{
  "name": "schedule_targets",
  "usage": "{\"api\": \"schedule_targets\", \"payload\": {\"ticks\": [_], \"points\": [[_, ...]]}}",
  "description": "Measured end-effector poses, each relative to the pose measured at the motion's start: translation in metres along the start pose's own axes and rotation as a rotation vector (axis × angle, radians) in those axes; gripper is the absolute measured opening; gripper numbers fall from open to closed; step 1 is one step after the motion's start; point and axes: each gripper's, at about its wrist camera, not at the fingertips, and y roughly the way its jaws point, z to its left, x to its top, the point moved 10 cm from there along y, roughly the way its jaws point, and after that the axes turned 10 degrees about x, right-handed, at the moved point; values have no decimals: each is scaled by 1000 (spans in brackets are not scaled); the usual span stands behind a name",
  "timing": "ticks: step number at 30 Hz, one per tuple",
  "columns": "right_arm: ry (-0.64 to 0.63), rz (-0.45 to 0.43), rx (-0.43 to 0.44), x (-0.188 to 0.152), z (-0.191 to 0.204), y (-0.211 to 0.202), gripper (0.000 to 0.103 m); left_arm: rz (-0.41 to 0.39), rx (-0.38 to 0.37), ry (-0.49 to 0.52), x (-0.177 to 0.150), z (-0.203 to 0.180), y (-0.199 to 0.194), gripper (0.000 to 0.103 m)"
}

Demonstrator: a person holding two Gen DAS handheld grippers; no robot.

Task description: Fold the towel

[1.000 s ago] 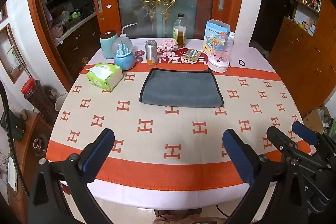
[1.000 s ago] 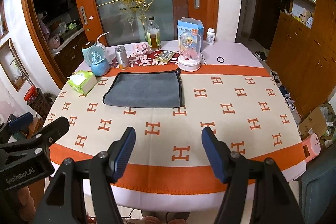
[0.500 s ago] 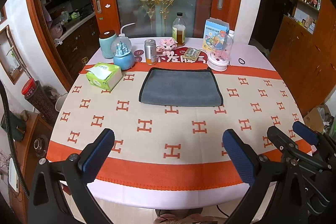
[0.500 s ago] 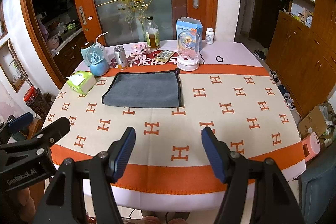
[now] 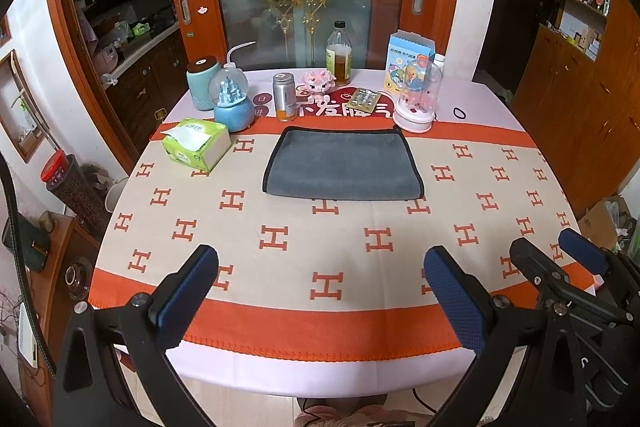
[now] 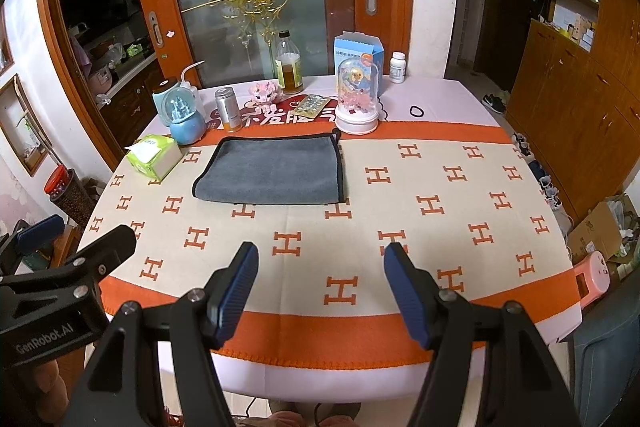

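Observation:
A grey towel (image 5: 342,163) with a black hem lies flat on the far half of the table; it also shows in the right wrist view (image 6: 272,171). My left gripper (image 5: 320,287) is open and empty above the table's near edge, well short of the towel. My right gripper (image 6: 320,285) is open and empty, also above the near edge. The right gripper's body shows at the lower right of the left wrist view (image 5: 560,279). The left gripper's body shows at the lower left of the right wrist view (image 6: 68,267).
The round table (image 5: 320,315) has an orange and beige H-pattern cloth. Behind the towel stand a green tissue box (image 5: 197,144), a blue snow globe (image 5: 233,103), a metal can (image 5: 285,102), a bottle (image 5: 338,54), a glass dome (image 5: 416,95) and a hair tie (image 5: 460,113).
Both views have drawn back and risen very slightly. The towel and both open grippers are otherwise as before.

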Motion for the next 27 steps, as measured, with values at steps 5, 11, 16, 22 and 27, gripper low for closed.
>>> {"api": "schedule_targets", "payload": {"ticks": [5,11,16,22,27], "points": [[-1,-1,0,1,0,0,66,2,-1,1,-1,0,0,102],[0,-1,0,-1,-3,0,66,2,-1,2,-1,1,1,102],[0,-1,0,-1,-3,0,66,2,0,3,0,-1,0,102],[0,-1,-1,0,-2,0,66,2,1,3,0,-1,0,102],[0,-2,-1,0,-2,0,66,2,1,4,1,-2,0,102]]}}
